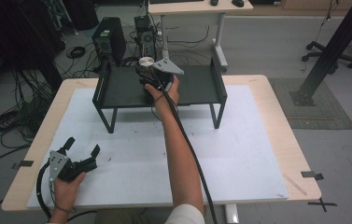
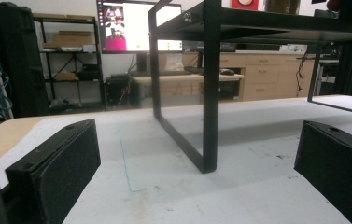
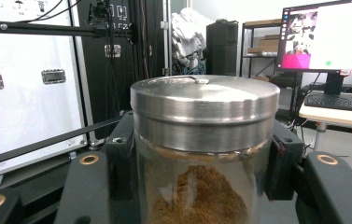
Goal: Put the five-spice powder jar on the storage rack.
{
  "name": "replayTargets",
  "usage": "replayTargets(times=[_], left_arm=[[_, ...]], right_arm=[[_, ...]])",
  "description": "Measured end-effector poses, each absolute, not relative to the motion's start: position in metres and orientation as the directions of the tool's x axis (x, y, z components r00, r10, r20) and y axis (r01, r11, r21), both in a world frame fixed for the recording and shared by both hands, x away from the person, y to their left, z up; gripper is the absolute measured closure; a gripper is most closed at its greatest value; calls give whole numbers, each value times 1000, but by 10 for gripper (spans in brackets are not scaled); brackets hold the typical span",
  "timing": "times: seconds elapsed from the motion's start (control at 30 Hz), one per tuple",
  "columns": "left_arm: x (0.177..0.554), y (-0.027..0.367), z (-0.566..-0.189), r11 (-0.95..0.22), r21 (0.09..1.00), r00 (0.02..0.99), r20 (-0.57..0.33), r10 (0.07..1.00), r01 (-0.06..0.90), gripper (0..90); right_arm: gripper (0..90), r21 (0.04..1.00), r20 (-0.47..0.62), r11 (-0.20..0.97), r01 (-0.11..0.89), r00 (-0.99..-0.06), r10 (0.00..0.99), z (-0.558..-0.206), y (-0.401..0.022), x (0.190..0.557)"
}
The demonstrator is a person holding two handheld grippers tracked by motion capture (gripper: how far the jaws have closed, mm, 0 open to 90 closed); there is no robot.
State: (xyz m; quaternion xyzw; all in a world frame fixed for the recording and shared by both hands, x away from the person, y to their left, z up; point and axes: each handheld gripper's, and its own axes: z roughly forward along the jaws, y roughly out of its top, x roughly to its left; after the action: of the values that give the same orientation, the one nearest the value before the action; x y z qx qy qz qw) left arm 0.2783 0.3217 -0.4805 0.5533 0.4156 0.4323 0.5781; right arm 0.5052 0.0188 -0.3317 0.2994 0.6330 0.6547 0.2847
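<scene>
- The right gripper [image 1: 146,74] was stretched far forward over the table, its forearm running straight up the middle of the high view, and its jaws were clamped on either side of a jar [image 3: 205,154].
- The jar stood upright on top of a black shelf [image 1: 197,88], near the shelf's back edge and about midway along it.
- It was a clear glass jar with a plain silver lid [image 3: 205,100] and brown powder inside, piled unevenly below the rim.
- The left gripper [image 1: 81,148] rested low on the white mat [image 1: 239,158] near the table's front left corner, well apart from the jar, jaws spread wide with nothing between them.
- The shelf's black leg frame [image 2: 209,93] stood just ahead of the left gripper.
- Beyond the table [image 1: 276,93] were computer towers [image 1: 109,41], loose cables and a desk [image 1: 197,7].
</scene>
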Motion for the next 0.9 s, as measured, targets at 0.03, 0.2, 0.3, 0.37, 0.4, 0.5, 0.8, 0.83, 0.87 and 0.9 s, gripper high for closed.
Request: replayTargets(times=[0.03,0.2,0.3,0.37,0.4,0.5,0.8,0.83,0.87,0.9], left_arm=[[278,322,-480,14,999,281,-2,960,-40,5],[278,322,-480,14,999,281,-3,960,-40,5],[278,322,-480,14,999,282,-2,960,-40,5],[278,322,-480,13,999,282,-1,960,-39,5],[278,322,-480,13,999,282,-2,959,-39,5],[278,322,-480,14,999,282,-3,960,-39,5],[278,322,-480,14,999,281,-2,960,-39,5],[278,322,-480,13,999,281,-1,960,-39,5],[278,322,-480,14,999,281,-2,960,-39,5],[278,322,-480,14,999,281,-2,960,-39,5]], right_arm=[[428,999,31,-36,6,-659,752,-332,19,505],[415,999,32,-34,10,-661,750,-332,19,505],[380,999,46,-46,17,-665,746,-332,18,505],[357,999,50,-47,22,-666,745,-331,18,505],[333,999,48,-45,22,-665,745,-331,18,504],[285,999,44,-53,8,-673,739,-328,17,503],[132,997,45,-76,-18,-663,747,-314,12,496],[124,997,45,-79,-21,-662,749,-312,11,495],[116,996,45,-81,-24,-660,750,-311,10,494],[112,996,43,-82,-28,-660,750,-309,8,493]])
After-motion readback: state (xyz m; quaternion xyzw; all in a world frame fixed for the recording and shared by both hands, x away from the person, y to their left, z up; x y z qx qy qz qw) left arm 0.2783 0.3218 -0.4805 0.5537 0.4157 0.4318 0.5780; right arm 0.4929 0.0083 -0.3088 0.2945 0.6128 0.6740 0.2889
